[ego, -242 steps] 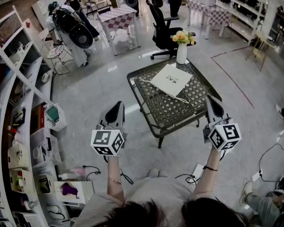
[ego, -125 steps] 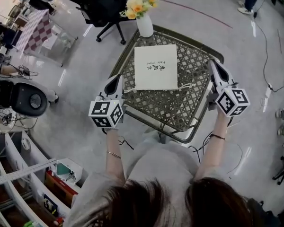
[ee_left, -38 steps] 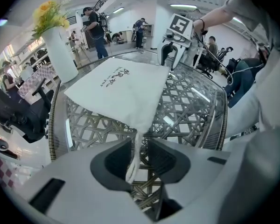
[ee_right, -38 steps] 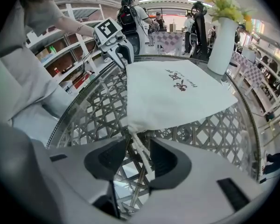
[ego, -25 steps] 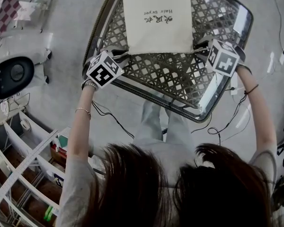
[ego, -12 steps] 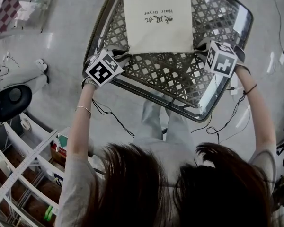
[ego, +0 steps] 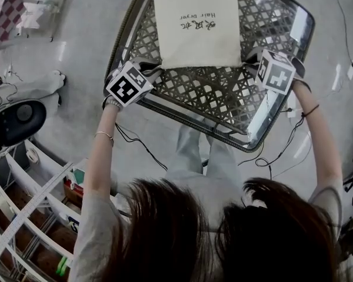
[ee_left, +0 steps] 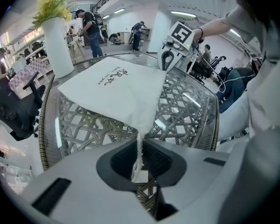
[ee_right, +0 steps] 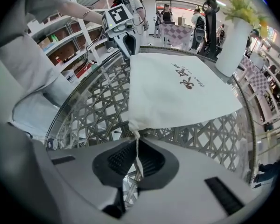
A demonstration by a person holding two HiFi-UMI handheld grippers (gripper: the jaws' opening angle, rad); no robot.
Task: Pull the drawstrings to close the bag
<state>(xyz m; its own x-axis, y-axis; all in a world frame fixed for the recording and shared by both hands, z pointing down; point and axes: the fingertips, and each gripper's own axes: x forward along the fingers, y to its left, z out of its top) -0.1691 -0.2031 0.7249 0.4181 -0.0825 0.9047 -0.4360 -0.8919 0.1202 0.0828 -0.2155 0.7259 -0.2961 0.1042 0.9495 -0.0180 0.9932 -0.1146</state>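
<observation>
Head view: holding the left gripper [ego: 147, 69] and the right gripper [ego: 251, 56] tilted down at the near corners of the bag [ego: 197, 25], which is lying flat and ungathered between them on the table [ego: 223, 101].

Left gripper view: clamping the left drawstring [ee_left: 138, 148] between closed jaws, just under the bag's corner, with the cloth spreading away ahead.

Right gripper view: having just been closing the jaws, now pinching the right drawstring [ee_right: 137, 155] between them, directly below the bag's hem.

Judging both cords secured: probably calling next for pulling the grippers outward, away from each other, to cinch the mouth; risking such thin cord slipping free.
</observation>
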